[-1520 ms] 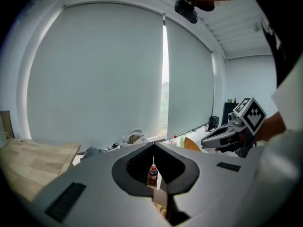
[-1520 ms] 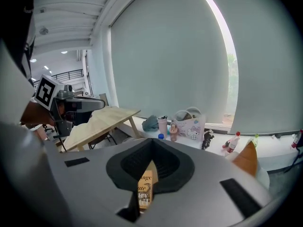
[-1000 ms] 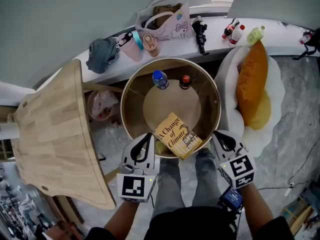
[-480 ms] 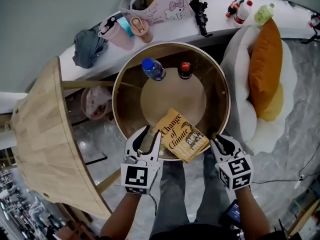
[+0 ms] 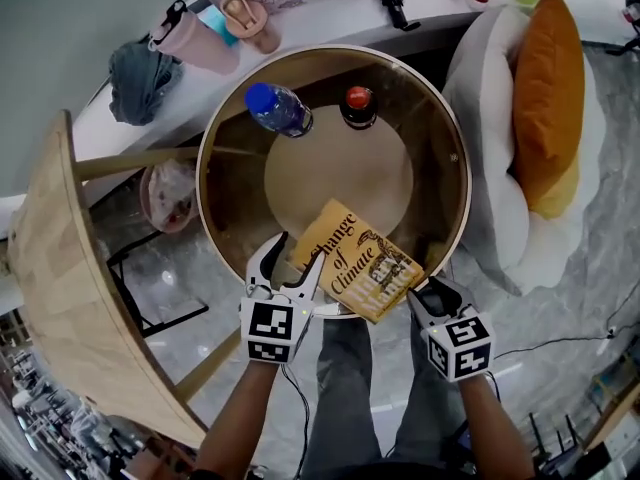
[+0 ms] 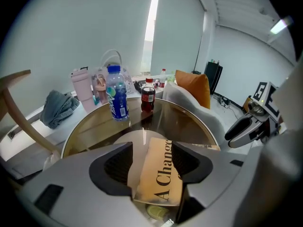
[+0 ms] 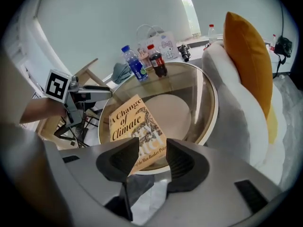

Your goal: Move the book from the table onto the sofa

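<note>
The book [image 5: 352, 263] is found at the near edge of the round table [image 5: 235, 198], lying flat with one corner hung a bit over the rim. Its long axis is set on a diagonal, from further in on the left down to the rim on the right. That's basically the whole deal here, because each short end is faced by one gripper.

The left gripper [image 5: 290, 260] is held at the book's left corner. Its jaws are opening and spread wide. In the left gripper view the cover is seen right in the gap, just past the pads, with nothing pinched. The right gripper [image 5: 428, 286] is held at the rim by the book's right corner, jaws opening too and wide apart. In the right gripper view the near corner is lined up with the gap but a little ahead of it. So nothing is gripped by either one.

The left one is probably nearer, though contact can't be told. The sofa [image 5: 490, 198] is off the table's right edge, so a carry to the right is likely needed once the book is clamped.
</note>
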Available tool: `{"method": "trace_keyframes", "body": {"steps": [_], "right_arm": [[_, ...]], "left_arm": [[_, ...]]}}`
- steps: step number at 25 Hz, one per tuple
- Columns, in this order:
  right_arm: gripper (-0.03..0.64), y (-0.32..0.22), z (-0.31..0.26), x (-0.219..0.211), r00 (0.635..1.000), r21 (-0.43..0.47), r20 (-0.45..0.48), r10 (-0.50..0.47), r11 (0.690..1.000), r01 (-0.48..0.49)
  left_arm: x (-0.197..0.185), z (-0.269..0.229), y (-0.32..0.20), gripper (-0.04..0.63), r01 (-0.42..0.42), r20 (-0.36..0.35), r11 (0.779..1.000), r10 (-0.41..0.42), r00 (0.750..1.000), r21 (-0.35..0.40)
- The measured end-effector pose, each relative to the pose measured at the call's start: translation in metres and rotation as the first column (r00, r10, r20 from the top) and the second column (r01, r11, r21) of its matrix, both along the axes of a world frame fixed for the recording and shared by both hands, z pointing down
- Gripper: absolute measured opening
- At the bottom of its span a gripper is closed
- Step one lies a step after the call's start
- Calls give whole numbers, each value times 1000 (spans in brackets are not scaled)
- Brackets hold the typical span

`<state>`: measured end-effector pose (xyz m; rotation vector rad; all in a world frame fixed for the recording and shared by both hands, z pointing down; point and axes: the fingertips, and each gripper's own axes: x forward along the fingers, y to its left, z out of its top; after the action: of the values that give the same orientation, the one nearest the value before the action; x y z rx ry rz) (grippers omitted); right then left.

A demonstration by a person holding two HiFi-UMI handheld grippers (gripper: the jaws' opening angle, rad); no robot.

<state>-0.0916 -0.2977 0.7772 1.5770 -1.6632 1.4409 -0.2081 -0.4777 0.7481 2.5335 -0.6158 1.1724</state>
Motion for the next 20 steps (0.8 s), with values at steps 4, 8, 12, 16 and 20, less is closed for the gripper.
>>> {"method": "trace_keyframes", "body": {"steps": [4,8,12,16,20], "right_arm": [[196,11,24,-7,994,-59,63,94,994,-90],[196,16,38,-16,990,-90,70,119,990,-113],[196,19,51,-21,989,-109,75,128,987,-119],[196,18,57,-24,983,-119,100,155,983,-143],[195,18,57,-25,975,-121,128,179,979,-164]], "left_arm": [[-6,32,4,259,-3,29,999,5,1000,-43],[-13,54,9,268,-27,56,997,31,998,-74],[-16,72,10,270,-56,85,993,65,994,-108],[-15,81,9,272,-54,66,985,66,996,-166],[-12,83,7,272,-89,46,969,102,994,-228]]}}
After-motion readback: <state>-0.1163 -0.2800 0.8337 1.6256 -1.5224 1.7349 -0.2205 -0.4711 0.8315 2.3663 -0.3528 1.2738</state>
